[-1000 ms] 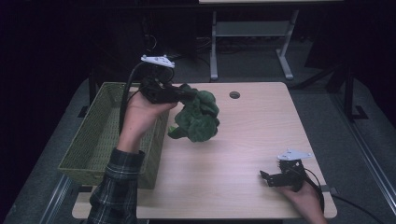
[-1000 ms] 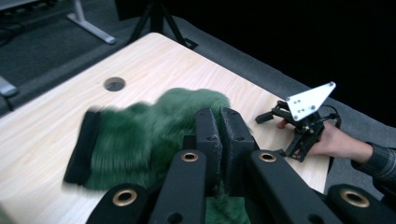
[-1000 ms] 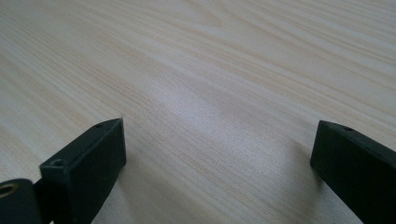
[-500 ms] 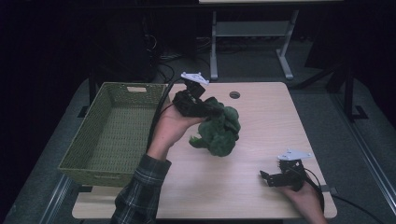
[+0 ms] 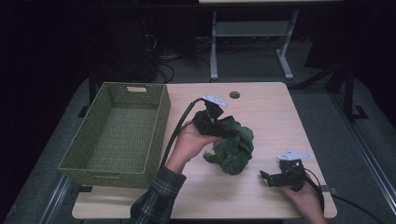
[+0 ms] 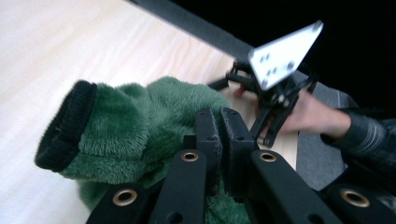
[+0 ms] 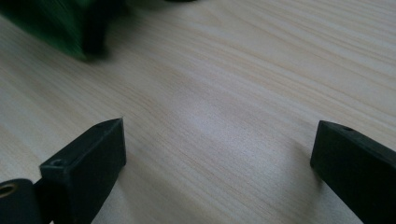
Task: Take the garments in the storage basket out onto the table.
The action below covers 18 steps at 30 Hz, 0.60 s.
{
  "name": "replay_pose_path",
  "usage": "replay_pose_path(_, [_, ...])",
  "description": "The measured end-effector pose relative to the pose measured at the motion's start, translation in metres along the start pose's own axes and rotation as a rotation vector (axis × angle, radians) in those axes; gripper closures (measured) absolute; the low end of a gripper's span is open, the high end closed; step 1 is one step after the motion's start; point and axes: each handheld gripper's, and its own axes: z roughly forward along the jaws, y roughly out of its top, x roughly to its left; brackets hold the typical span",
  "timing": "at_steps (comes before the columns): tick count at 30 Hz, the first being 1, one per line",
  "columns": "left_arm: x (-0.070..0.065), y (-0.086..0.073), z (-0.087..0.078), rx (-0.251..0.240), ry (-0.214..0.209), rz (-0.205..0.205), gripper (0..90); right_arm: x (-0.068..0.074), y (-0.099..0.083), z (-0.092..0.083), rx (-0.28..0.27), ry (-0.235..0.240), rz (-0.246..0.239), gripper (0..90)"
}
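Green plush fabric, a fleece garment with a black ribbed cuff, is resting in a bunched heap near the middle of the tabletop, to the right of the woven basket, which is standing empty at the tabletop's left side. The left tongs are clamping a fold of that fleece; in the left gripper view the two jaws are sitting almost together with pile pinched between them. The right tongs are lying low near the front right corner, jaws spread wide with bare wood between them, holding nothing and standing apart from the garment.

Assessment: the garment is being laid out on the tabletop. To do this step well, the left tongs should be keeping their pinch until the cloth is fully supported, while the right tongs are taking a separate edge, ideally the cuff, so the bundle can be drawn flat rather than dragged.

Condition of the item: thick, soft pile, heavily crumpled, one sleeve opening turned outward. It is likely to slump and fold back on itself.
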Motion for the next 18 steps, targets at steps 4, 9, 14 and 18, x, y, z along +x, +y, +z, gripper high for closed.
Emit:
replay_pose_path(4, [0.009, -0.016, 0.018, 0.034, -0.005, -0.032, 87.1, 0.0, 0.0, 0.0, 0.0, 0.0, 0.0, 3.0])
replay_pose_path(9, [0.024, -0.034, 0.033, 0.084, 0.048, -0.052, 87.0, 0.0, 0.0, 0.0, 0.0, 0.0, 0.0, 3.0])
replay_pose_path(14, [0.038, -0.046, 0.037, 0.105, 0.102, -0.061, 86.9, 0.0, 0.0, 0.0, 0.0, 0.0, -0.001, 3.0])
replay_pose_path(18, [0.049, -0.055, 0.038, 0.125, 0.139, -0.06, 86.7, 0.0, 0.0, 0.0, 0.0, 0.0, -0.001, 3.0])
